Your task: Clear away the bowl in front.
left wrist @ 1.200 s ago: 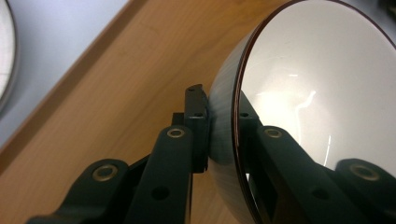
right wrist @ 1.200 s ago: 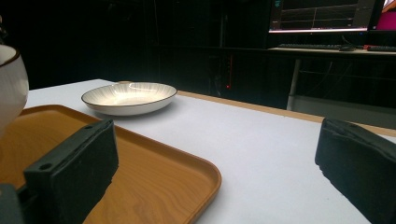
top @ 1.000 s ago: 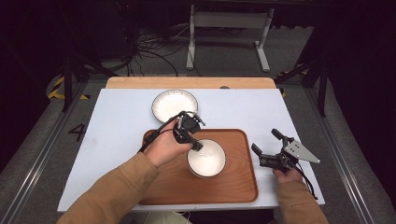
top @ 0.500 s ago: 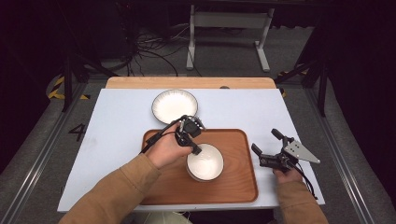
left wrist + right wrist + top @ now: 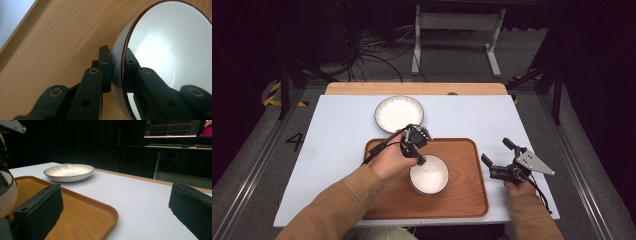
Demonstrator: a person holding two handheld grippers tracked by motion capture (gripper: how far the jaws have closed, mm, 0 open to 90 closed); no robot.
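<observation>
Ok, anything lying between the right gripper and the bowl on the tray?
Nothing loose: in the high view, bare tray floor, its rim and a strip of table separate the right gripper from the bowl.

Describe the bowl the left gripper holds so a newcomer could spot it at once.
On the white table lies a brown wooden tray. The bowl sits on it, the left gripper clamped on its rim. Unlike the wide, shallow plate beyond the tray, it is small, deep and dark-rimmed.

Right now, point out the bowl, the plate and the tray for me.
bowl [image 5: 429, 173]: high view, white inside.
plate [image 5: 398, 112]: high view, middle of its white face.
tray [image 5: 467, 175]: high view, bare wooden floor right of the bowl.
</observation>
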